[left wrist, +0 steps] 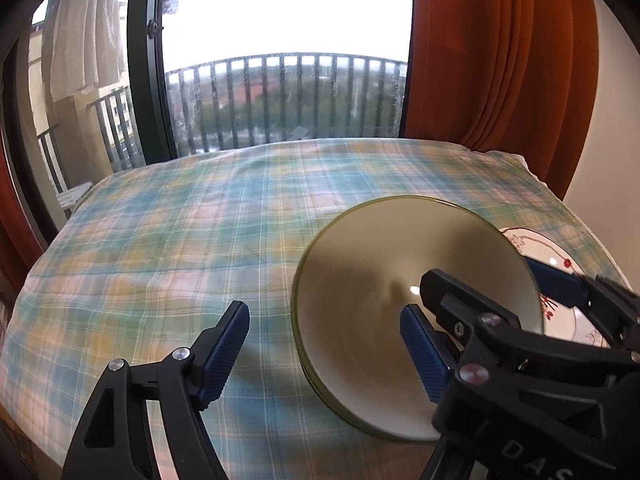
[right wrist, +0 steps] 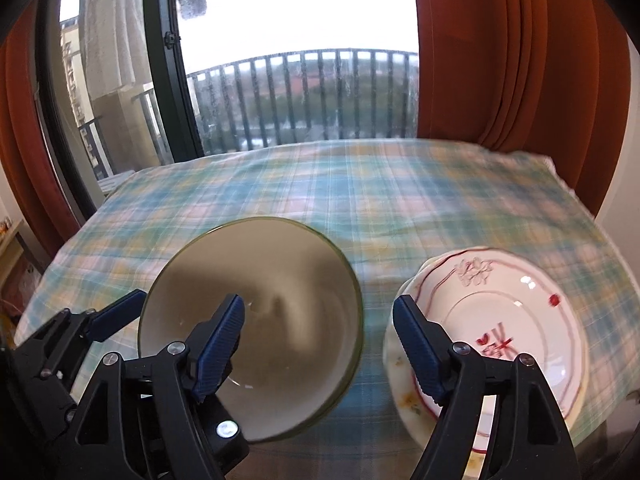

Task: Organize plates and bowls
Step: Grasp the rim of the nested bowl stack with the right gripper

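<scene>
1. We see the plaid tablecloth (right wrist: 360, 184) covering the table.
2. The green-rimmed bowl (right wrist: 256, 320) sits at seven o'clock and looks empty, though blur hides detail.
3. The red-patterned plate (right wrist: 516, 320) lies just beside it at four o'clock, seemingly stacked.
4. Our left gripper (left wrist: 324, 348) and right gripper (right wrist: 320, 344) gape wide, gripping nothing.

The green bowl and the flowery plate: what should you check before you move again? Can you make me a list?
1. Left gripper open, holding nothing: ok.
2. Right gripper open, holding nothing: ok.
3. Green bowl resting on the checked tablecloth: ok.
4. Flowery plate resting on another dish: ok, though how many lie under it, cannot tell.
5. Bowl and plate apart, cloth showing between them: ok.
6. Free cloth behind both for placing things: ok.
</scene>
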Available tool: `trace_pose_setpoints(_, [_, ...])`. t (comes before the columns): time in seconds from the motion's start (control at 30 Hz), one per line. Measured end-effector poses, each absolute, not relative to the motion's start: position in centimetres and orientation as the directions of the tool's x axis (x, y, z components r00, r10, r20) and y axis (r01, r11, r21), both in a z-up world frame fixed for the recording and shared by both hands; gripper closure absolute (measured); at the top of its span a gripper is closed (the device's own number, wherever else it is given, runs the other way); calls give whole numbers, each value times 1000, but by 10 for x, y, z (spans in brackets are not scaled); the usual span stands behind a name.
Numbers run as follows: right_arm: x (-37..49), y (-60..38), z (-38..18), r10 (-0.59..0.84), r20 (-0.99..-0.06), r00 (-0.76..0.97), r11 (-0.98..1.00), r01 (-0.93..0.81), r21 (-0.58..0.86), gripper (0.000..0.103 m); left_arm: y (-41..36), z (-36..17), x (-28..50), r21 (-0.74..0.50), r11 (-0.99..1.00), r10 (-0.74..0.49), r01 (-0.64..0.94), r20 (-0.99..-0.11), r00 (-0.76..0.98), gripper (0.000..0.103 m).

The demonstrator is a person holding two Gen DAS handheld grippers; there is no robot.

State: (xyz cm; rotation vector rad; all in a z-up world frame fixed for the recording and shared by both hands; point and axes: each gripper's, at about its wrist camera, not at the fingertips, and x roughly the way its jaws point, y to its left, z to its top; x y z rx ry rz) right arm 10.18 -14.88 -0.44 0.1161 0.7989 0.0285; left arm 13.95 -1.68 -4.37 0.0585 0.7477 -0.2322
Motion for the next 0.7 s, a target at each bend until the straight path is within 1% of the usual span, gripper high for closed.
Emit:
trace_pose_setpoints(0.23, [115, -155, -15, 128, -755, 644, 981, 28, 191, 24, -14, -55, 153, -129, 961, -257, 243, -739, 623, 24])
trace_pose_setpoints(0.33, [114, -159, -17, 154, -760, 631, 973, 39, 229, 24, -14, -58, 154, -171, 953, -291, 250, -748, 596, 31])
trace_pose_setpoints(0.47, [114, -166, -19, 175, -773, 610, 960, 68, 271, 24, -18, -60, 155, -193, 949, -306, 248, -752, 584, 32])
trace_pose_setpoints(0.6, [118, -176, -26, 206, -794, 572, 944, 98, 316, 24, -18, -66, 161, -270, 931, -362, 246, -768, 528, 33])
trace_pose_setpoints(0.67, [120, -180, -27, 204, -795, 571, 941, 109, 320, 24, -17, -69, 166, -322, 913, -406, 250, -773, 487, 39])
trace_pose_setpoints(0.7, [120, -182, -29, 200, -797, 570, 939, 119, 321, 24, -15, -70, 168, -343, 907, -420, 243, -770, 481, 39])
